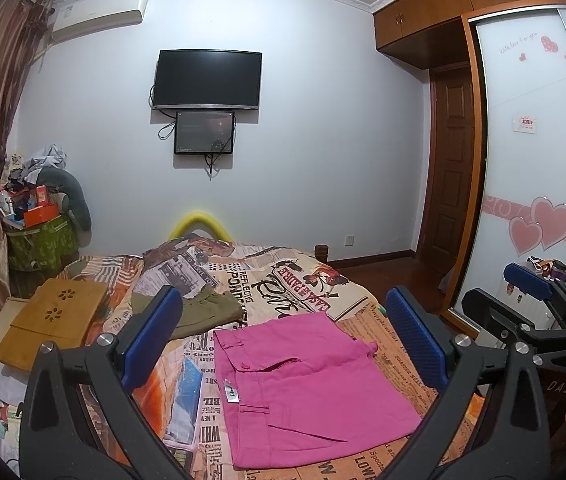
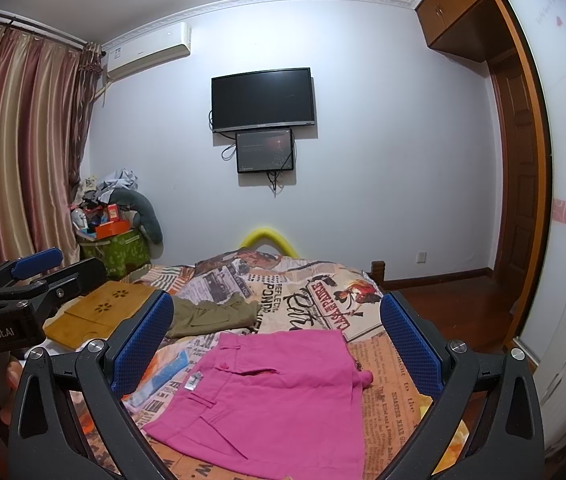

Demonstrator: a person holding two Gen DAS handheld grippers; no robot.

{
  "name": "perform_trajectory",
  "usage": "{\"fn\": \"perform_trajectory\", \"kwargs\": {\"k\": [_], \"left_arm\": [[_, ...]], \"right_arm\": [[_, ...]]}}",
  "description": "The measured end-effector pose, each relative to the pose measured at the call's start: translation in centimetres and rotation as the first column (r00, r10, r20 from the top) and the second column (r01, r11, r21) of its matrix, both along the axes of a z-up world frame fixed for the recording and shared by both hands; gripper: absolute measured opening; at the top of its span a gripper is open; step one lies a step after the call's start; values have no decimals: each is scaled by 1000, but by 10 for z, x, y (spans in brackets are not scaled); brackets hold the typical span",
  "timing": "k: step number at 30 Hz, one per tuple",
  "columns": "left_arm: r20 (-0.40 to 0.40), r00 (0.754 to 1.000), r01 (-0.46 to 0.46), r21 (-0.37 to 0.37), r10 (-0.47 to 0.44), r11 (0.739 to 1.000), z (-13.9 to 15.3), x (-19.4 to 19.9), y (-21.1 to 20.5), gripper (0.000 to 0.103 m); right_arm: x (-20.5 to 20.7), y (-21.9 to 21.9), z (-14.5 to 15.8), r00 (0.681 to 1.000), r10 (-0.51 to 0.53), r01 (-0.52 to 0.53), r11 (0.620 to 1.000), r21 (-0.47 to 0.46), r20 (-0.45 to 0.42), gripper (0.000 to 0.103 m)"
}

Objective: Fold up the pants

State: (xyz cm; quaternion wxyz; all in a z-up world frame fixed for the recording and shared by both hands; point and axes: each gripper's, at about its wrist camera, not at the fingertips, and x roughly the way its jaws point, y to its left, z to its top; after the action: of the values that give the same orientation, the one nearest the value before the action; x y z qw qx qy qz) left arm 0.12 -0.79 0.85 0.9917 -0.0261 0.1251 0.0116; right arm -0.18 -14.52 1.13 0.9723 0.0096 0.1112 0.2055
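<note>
**Inspector:** Position of the garment?

**Onlooker:** The pink pants point(image 1: 307, 392) lie folded into a compact rectangle on the bedspread point(image 1: 307, 280), waistband toward the left side of the bed, a white tag point(image 1: 230, 393) showing at the band. A back pocket slit faces up. One small corner of fabric pokes out at the right edge (not tucked flat).

**Inspector:** Left gripper?

**Onlooker:** The left gripper point(image 1: 287, 344) hangs above the pants, clear of the cloth. Its blue pads point(image 1: 151, 336) stand wide apart, jaws released, nothing between them.

**Inspector:** Right gripper?

**Onlooker:** The same. The right gripper point(image 2: 279, 344) is held over the pants, jaws spread, empty. From the left wrist view it shows at the right edge of the frame, beside the bed; from the right wrist view the left one shows at the left edge.

**Inspector:** Other items on the bed?

**Onlooker:** An olive garment point(image 2: 215, 314), folded, lies just beyond the pink pants toward the foot of the bed, apart from them. A wooden lap tray point(image 1: 51, 324) with flower cut-outs rests at the left. A blue-printed flat packet point(image 1: 189, 392) lies just beside the pants' waistband.

**Inspector:** Surroundings?

**Onlooker:** A television point(image 2: 263, 98) hangs on the far wall with a smaller screen point(image 2: 265, 151) under it, an air conditioner point(image 2: 149, 50) up left, striped curtains point(image 2: 15, 140), and a green basket point(image 2: 123, 254) heaped with clutter in the corner. A wardrobe door point(image 1: 535, 152) with pink hearts stands on the right.
</note>
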Motion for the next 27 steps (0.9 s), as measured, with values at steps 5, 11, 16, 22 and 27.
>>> {"fn": "perform_trajectory", "kwargs": {"k": [5,11,16,22,27], "left_arm": [[0,1000,0,1,0,1000,1,1,0,103],[-3,1000,-4,0,4,1000,-1,2,1,103],[-1,1000,-6,1,6,1000,-2,1,1,103],[-1,1000,-6,0,6,1000,-2,1,1,103],[-1,1000,-6,0,6,1000,-3,1,1,103]], "right_arm": [[-1,0,1,1000,1,-1,1000,0,-1,103],[-2,0,-3,1000,1,-1,1000,0,-2,103],[-1,-1,-3,1000,2,-2,1000,2,-4,103],[-1,0,-3,1000,2,-2,1000,2,-5,103],[-2,0,-3,1000,2,-2,1000,3,-6,103]]}}
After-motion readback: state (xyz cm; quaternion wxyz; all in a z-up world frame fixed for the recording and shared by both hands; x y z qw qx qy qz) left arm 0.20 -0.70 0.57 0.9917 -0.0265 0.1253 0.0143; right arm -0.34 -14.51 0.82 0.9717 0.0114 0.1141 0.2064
